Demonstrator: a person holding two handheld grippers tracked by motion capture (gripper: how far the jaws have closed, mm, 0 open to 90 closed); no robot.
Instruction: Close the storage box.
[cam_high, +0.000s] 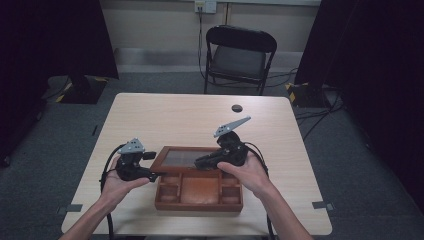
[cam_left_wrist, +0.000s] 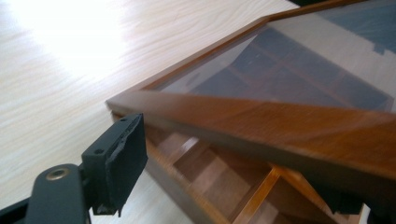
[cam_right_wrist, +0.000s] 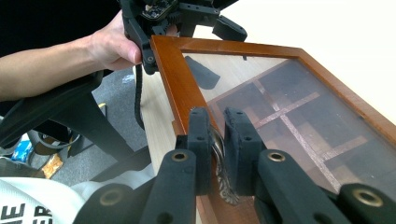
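High view: wooden box (cam_high: 198, 192) compartments bare, glass lid (cam_high: 181, 159) half-raised; right gripper (cam_right_wrist: 217, 151) jaws pinching lid's metal handle (cam_right_wrist: 219, 173); left gripper (cam_left_wrist: 233, 177) jaws wide, straddling lid corner.

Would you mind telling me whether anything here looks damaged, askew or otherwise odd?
Nothing looks damaged or spilled. The wooden box's glass lid is raised part-open, with the right gripper shut on its metal handle. The left gripper is open at the lid's corner. A small dark disc lies alone farther off.

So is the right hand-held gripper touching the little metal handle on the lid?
Touching. The right gripper view shows the right hand-held gripper pinching the metal handle between both pads.
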